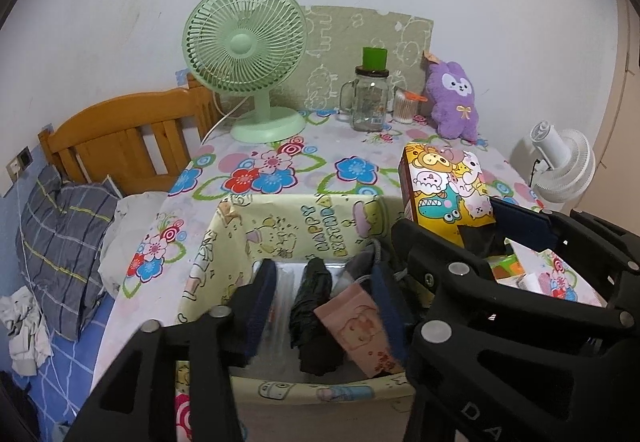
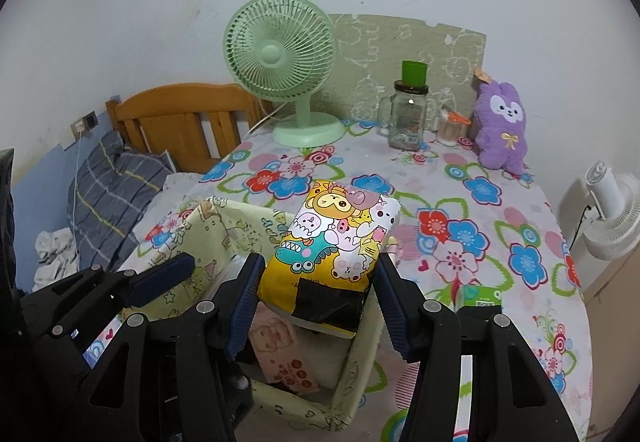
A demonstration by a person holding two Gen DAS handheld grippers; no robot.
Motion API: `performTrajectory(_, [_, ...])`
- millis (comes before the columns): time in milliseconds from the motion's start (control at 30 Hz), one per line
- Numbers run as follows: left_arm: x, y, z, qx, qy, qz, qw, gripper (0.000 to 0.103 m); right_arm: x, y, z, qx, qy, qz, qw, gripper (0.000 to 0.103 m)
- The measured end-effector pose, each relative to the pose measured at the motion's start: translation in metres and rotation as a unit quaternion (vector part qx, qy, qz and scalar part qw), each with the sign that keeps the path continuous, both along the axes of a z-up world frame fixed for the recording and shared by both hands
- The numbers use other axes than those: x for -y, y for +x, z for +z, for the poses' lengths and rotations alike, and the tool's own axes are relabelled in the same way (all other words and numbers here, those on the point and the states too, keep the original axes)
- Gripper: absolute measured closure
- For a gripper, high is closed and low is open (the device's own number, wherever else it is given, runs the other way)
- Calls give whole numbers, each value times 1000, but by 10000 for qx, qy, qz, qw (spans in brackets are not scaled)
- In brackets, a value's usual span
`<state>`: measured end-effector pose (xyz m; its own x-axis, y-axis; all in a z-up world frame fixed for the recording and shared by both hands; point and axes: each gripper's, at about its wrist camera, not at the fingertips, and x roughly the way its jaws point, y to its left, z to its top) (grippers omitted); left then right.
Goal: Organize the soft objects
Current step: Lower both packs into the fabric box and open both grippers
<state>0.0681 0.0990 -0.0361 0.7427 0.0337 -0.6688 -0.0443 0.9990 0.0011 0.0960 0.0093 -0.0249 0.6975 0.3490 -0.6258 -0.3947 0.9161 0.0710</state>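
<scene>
The right gripper [image 2: 316, 302] is clamped on one cartoon-printed tissue pack [image 2: 336, 242], its long axis pointing away, above the right end of the box [image 2: 224, 218] at the desk's near edge. The left gripper [image 1: 320, 306] stands apart over two rolled items, partly hidden inside. One purple plush [image 2: 500, 126] sits far right.

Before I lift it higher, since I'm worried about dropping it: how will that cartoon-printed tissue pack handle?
The tissue pack looks soft and probably light; its glossy wrap may slip. The right gripper holds its lower end only, so the top could sag.
</scene>
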Motion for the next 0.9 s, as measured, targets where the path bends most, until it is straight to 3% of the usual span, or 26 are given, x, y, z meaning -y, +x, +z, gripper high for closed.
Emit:
performTrajectory(300, [-16,1,-11,-147,93,181,9997,25,-19,3,-10,-38,-70,290,9995,44])
performTrajectory(467, [-18,0,-16,-222,76,173,9996,15,-23,2,-16,-99,-42,363,9993,39])
performTrajectory(667, [-18,-2,-19,-265,-8,161,9995,11,-17,0,-21,-166,84,245,9995,17])
performTrajectory(900, [-14,-5,-18,-258,-14,153,9996,9,-13,-4,-21,-133,46,208,9997,15])
